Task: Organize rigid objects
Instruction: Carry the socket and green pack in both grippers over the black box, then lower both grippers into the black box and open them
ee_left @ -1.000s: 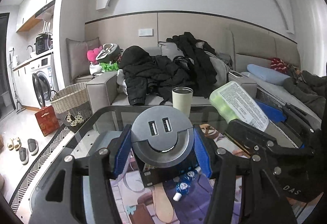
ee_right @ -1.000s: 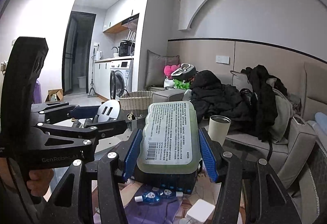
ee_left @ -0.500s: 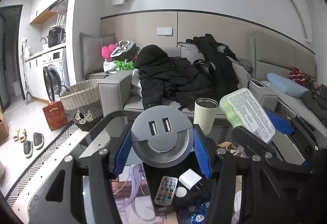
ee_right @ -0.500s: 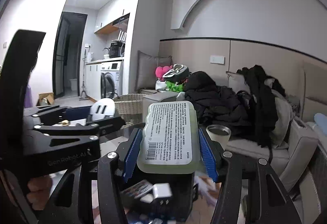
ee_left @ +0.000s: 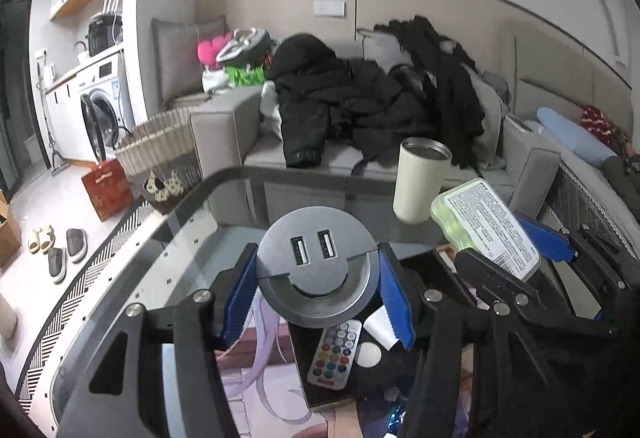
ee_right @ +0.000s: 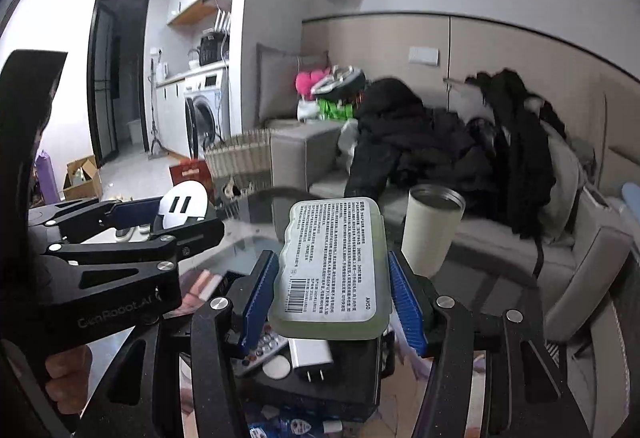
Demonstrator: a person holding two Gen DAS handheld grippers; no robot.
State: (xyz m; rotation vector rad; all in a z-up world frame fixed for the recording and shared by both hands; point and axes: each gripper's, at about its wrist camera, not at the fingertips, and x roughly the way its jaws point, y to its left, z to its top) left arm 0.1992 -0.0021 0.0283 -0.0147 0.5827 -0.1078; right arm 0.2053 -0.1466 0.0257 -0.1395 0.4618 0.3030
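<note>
Left gripper (ee_left: 318, 290) centre-bottom of frame, blue pads clamped on both sides of a round grey USB socket puck (ee_left: 317, 270), two ports facing the camera. Right gripper (ee_left: 516, 258) at right edge, pinching a green case with white label (ee_left: 486, 224), tilted. Black tray (ee_left: 412, 366) below centre holds a remote (ee_left: 335, 354) and a white plug (ee_left: 380, 328). Cream tumbler (ee_left: 420, 178) upright on the glass table (ee_left: 192, 250), right of centre.

Both tools point slightly downward, side by side — left tool (ee_left: 318, 280) and right tool (ee_right: 332, 298) each clamped on something.
</note>
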